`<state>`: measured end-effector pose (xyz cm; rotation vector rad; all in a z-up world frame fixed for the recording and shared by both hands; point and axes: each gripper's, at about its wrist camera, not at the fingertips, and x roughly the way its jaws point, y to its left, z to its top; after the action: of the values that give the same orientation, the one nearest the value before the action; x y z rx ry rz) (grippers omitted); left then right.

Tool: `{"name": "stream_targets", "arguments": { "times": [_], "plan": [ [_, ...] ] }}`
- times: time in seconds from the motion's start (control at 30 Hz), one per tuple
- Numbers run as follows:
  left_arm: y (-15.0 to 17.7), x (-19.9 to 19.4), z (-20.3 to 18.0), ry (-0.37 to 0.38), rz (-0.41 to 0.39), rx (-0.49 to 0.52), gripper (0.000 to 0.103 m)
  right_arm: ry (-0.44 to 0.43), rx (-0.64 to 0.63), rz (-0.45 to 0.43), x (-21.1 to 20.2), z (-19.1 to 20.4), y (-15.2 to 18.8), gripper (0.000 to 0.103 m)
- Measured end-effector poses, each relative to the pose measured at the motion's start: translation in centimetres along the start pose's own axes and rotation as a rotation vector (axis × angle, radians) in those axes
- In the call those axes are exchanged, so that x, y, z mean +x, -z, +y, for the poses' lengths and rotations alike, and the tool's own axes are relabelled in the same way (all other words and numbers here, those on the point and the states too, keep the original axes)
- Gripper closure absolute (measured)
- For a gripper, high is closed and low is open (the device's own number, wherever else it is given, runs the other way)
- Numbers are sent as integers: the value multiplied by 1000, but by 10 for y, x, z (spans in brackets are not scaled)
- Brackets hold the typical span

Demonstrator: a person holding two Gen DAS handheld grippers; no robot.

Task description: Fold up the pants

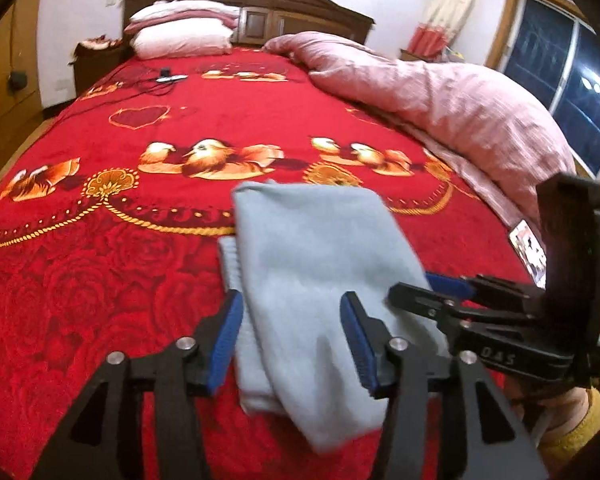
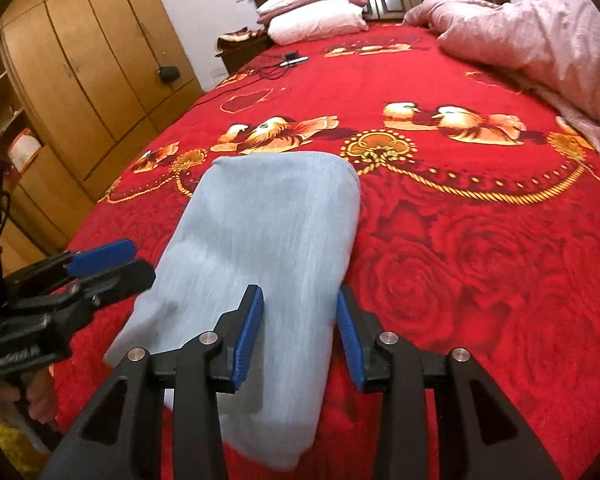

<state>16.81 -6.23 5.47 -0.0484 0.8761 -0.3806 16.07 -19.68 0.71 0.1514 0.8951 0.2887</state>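
Light blue pants [image 1: 312, 280] lie folded into a compact stack on the red bedspread [image 1: 100, 280], its long side running away from me. My left gripper [image 1: 292, 340] is open, its blue-padded fingers [image 1: 224, 344] on either side of the stack's near end. The right gripper [image 1: 410, 286] reaches in from the right at the stack's edge. In the right wrist view the same pants [image 2: 268, 260] run between the wide-apart fingers of my open right gripper [image 2: 300, 340]. The left gripper [image 2: 142, 260] sits at the stack's left edge. Neither gripper pinches cloth.
A bunched pink duvet [image 1: 440, 96] fills the bed's right side. Pillows [image 1: 180, 36] lean on the dark headboard, with a small device and cable [image 1: 168, 76] nearby. A lit phone [image 1: 528, 252] rests at the right edge. A wooden wardrobe [image 2: 80, 72] stands left of the bed.
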Motion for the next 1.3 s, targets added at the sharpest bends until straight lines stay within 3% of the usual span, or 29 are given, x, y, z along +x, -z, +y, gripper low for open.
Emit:
{"name": "stream_targets", "arguments": {
  "times": [0.1,0.2,0.3,0.37,0.6,0.9,1.13,1.3],
  "plan": [
    [14,-1,-9,-45,26,23,47,-29,37,-15,-14,0,13,64],
    [32,8,0,-148,69,2,46,-66,58,-28,-25,4,26,64],
    [45,15,21,-114,98,-96,42,-95,57,-23,-24,12,36,64],
    [50,16,32,-84,104,-151,39,-66,25,-4,-13,19,42,64],
    [54,18,33,-105,93,-127,30,-18,-36,-37,-2,25,54,61],
    [60,4,36,-88,73,-152,30,9,-43,-31,-11,32,53,57],
    [77,-12,40,-136,72,-165,30,-28,-49,-26,-27,43,69,57],
    [94,-12,47,-171,107,-197,30,-46,-41,28,-22,43,79,57]
  ]
}}
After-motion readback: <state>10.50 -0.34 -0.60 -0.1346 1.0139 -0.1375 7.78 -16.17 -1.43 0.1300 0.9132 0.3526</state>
